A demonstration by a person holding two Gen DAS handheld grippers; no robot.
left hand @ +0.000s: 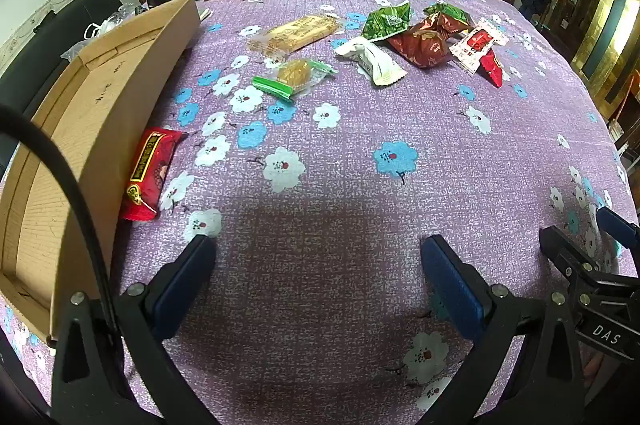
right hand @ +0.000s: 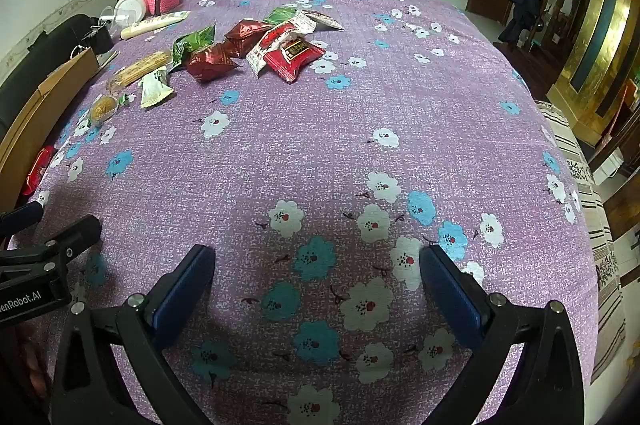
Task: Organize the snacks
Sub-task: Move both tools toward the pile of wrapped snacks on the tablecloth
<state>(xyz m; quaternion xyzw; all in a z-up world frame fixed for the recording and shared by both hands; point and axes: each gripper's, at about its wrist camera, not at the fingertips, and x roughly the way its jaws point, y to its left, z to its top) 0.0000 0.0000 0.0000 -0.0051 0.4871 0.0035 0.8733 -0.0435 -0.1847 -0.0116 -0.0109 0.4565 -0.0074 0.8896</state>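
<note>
Hanging over the flowery worktop point(left hand: 360, 129), the left tongs point(left hand: 318, 273) and right tongs point(right hand: 318, 279) are both wide open and hold nothing. Farther off, a red snack point(left hand: 150, 173) lies touching the cardboard box point(left hand: 100, 113). Past the box's far end sits a pile of snacks point(left hand: 420, 37), well apart from the box.
</note>
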